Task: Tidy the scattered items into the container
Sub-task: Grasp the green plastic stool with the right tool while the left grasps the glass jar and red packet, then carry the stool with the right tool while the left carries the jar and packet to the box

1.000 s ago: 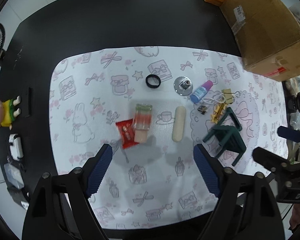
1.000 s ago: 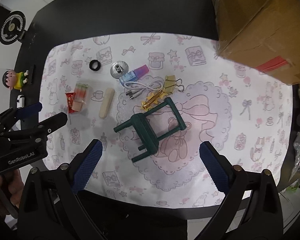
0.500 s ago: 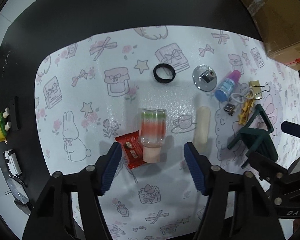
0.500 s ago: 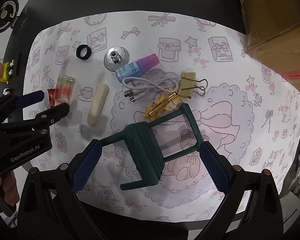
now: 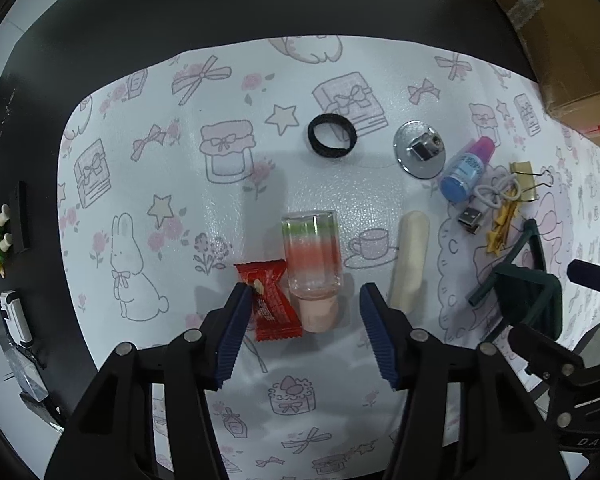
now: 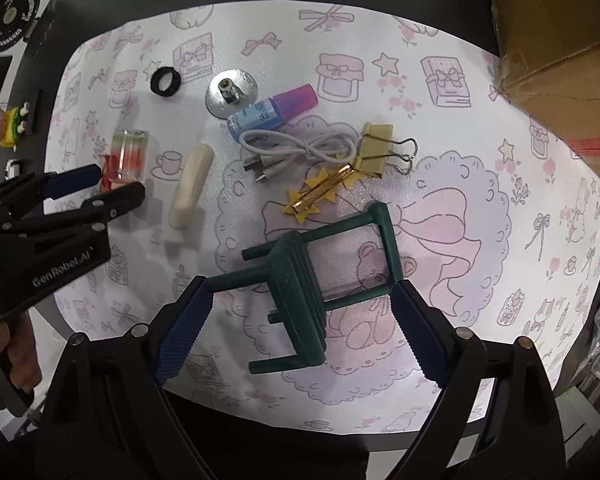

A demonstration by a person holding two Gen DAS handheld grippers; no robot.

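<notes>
You're working over a black table with a pink-doodle mat [image 5: 180, 240] on it, cardboard box [image 6: 560, 60] sitting way off past your right jaws. Your left gripper [image 5: 302, 300] is hanging wide open right over the little striped bottle [image 5: 312, 260], whose pink cap is lying between the two pads, with the red candy wrapper [image 5: 274, 304] tucked against the left pad. Your right gripper [image 6: 300, 300] is also spread open, straddling the tipped-over green toy chair [image 6: 300, 292]. Cable [image 6: 300, 148], binder clip [image 6: 380, 148] and star hair clip [image 6: 316, 196] are lying just ahead of it.
</notes>
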